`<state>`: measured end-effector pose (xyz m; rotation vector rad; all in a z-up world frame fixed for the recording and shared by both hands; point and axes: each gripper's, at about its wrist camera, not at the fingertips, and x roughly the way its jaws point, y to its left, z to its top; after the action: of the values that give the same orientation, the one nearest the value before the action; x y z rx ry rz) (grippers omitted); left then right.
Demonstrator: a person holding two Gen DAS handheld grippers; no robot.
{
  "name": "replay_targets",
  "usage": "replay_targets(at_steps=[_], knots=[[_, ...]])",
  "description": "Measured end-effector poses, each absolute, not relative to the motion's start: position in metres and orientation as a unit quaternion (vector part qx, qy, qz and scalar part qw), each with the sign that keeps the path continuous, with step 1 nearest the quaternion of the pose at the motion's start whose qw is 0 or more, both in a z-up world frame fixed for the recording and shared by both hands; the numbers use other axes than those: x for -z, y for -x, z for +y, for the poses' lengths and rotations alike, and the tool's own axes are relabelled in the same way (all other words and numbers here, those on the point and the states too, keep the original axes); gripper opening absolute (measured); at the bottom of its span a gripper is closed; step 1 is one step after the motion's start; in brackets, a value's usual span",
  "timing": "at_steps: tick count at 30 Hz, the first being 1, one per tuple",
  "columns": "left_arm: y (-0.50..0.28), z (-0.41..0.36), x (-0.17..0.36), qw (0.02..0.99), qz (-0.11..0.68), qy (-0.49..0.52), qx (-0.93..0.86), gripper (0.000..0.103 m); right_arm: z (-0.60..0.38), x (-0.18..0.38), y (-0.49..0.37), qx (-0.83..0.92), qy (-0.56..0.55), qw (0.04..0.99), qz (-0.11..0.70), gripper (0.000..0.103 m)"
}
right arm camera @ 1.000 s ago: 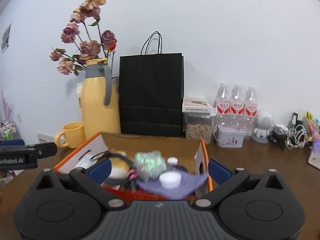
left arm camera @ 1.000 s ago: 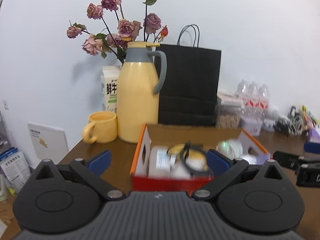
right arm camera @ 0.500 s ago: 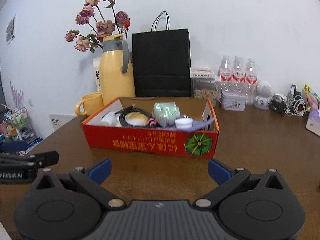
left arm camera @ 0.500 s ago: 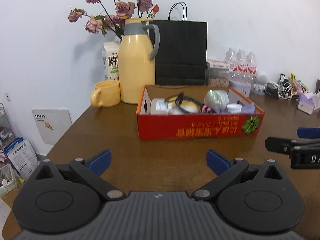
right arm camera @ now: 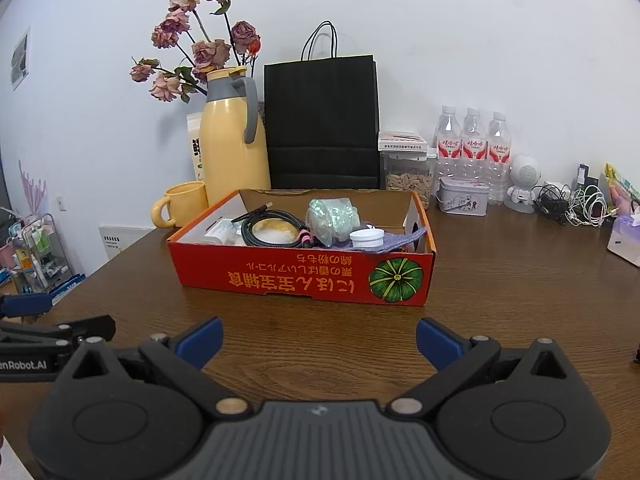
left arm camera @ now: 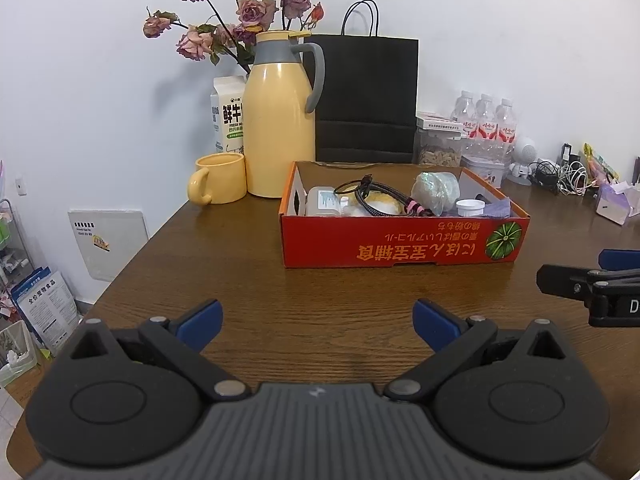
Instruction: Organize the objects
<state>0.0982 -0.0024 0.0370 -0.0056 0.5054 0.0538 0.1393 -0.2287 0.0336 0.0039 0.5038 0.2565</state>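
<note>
Bare wood between red box (left arm camera: 400,246) and both wide-spread, empty claws, left (left arm camera: 316,322) and right (right arm camera: 318,340).

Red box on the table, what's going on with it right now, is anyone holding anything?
Nobody is holding anything. The left gripper and the right gripper are both open and empty, hovering over bare wooden table in front of the red box. The box sits on the table apart from both grippers, already holding a coiled black cable, a shiny wrapped bundle, a small white jar and a purple cloth.
</note>
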Motion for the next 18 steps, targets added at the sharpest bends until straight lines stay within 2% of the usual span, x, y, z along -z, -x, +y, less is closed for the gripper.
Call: replay_targets(at_steps=[18], knots=[[-0.097,-0.003,-0.0394,0.968,0.248,0.003,-0.026,0.103,-0.2283,-0.0342,-0.1394,-0.127,-0.002,0.96,0.249,0.103]])
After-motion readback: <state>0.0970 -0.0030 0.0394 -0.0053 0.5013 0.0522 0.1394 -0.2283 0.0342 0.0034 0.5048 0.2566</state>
